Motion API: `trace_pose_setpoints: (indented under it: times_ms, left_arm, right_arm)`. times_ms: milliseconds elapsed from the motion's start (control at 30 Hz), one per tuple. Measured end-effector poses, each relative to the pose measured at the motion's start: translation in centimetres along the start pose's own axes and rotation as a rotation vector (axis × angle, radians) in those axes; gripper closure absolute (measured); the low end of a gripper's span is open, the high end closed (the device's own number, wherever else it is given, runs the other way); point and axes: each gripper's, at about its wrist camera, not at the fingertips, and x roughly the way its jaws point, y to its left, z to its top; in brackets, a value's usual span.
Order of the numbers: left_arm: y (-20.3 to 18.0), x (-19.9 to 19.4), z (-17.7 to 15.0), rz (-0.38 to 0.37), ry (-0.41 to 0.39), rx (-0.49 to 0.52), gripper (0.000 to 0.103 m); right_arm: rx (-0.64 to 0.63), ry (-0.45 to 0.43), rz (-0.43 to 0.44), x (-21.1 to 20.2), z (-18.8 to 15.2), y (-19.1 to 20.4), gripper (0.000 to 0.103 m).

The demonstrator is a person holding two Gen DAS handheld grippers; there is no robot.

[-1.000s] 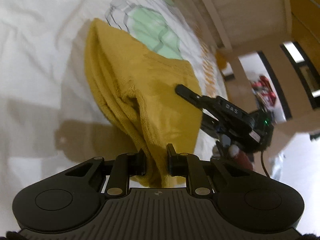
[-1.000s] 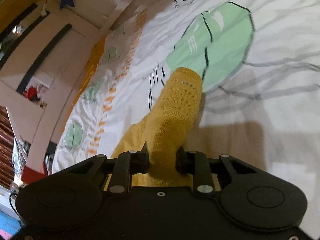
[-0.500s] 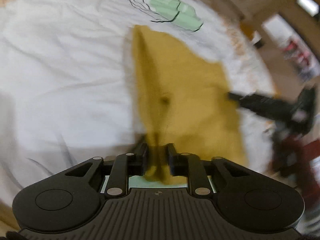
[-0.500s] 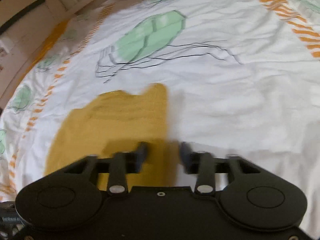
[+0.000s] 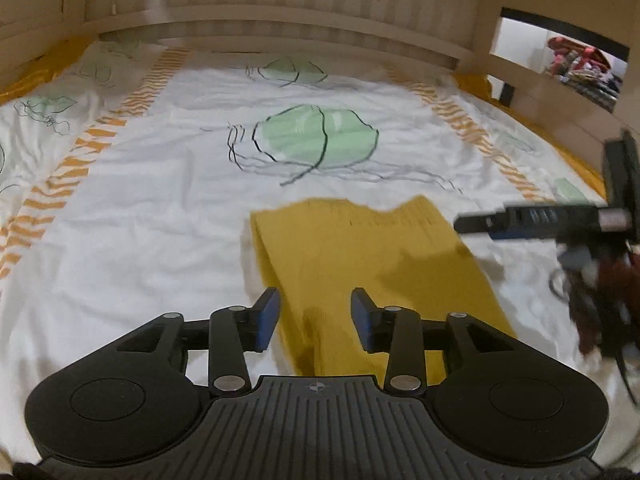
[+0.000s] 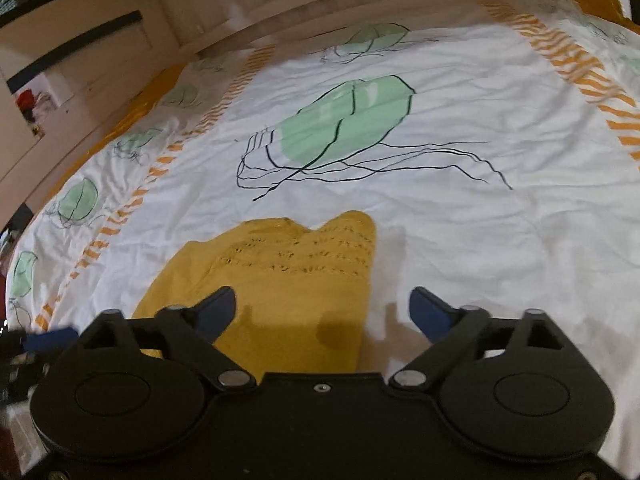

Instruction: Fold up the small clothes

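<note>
- The left gripper (image 5: 315,314) stands with its jaws parted and nothing clamped between them; its blue pads (image 5: 267,318) sit on either side of the near end of the mustard-yellow knit garment (image 5: 372,264), and I cannot tell whether they touch the cloth.
- It is held low and roughly level over the bed, pointing toward the wooden bed rail (image 5: 280,32).
- The right gripper (image 6: 322,312) is spread much wider, its jaws far apart and holding nothing; the left blue finger (image 6: 216,312) lies over the garment's (image 6: 288,280) near part, while the other finger is over bare sheet just past the garment's right edge.
- In the left wrist view the right gripper (image 5: 480,222) reaches in from the right side, blurred, its tip by the garment's right edge.
- The garment lies flat on the white bedsheet (image 5: 140,220), its far edge notched in the middle, with rows of small eyelet holes near that end.
- Beyond it the sheet carries a green, black-outlined print (image 6: 348,120) and orange striped bands (image 5: 80,148) along both sides.
</note>
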Motion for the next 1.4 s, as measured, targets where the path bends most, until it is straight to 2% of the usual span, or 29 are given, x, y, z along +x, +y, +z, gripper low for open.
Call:
trace_pose_setpoints:
  times_ms: [133, 367, 567, 733, 967, 1033, 1133, 1233, 1400]
  left_arm:
    - [-0.2, 3.1, 2.1, 0.030, -0.004, -0.020, 0.065]
    - [0.2, 6.6, 3.9, 0.037, 0.005, -0.009, 0.065]
    - [1.1, 11.6, 2.9, 0.091, 0.110, 0.015, 0.064]
    - [2.1, 12.7, 3.1, 0.092, 0.097, 0.005, 0.062]
    - [2.7, 14.1, 4.1, 0.091, 0.132, -0.008, 0.062]
    - [2.7, 14.1, 4.4, 0.093, 0.134, 0.000, 0.062]
    - [2.9, 12.9, 4.6, 0.098, 0.101, -0.042, 0.062]
    - [2.9, 10.0, 4.1, 0.124, 0.051, -0.072, 0.062]
    - [1.9, 5.5, 1.6, 0.120, 0.022, -0.031, 0.061]
  right_arm:
    - [-0.007, -0.010, -0.017, 0.9, 0.4, 0.1, 0.006]
    - [0.025, -0.014, -0.051, 2.9, 1.3, -0.9, 0.002]
    - [-0.001, 0.064, -0.125, 5.9, 0.6, -1.8, 0.000]
    - [-0.041, 0.062, -0.143, 6.5, 0.6, -1.4, 0.000]
    - [-0.042, 0.055, -0.142, 6.6, 0.4, -1.6, 0.000]
    - [-0.039, 0.055, -0.143, 6.6, 0.5, -1.5, 0.000]
    - [-0.029, 0.061, -0.139, 6.2, 0.8, -1.4, 0.000]
    - [-0.017, 0.028, -0.116, 4.7, 0.8, -1.0, 0.000]
    - [-0.040, 0.010, -0.082, 2.4, 0.1, 0.6, 0.000]
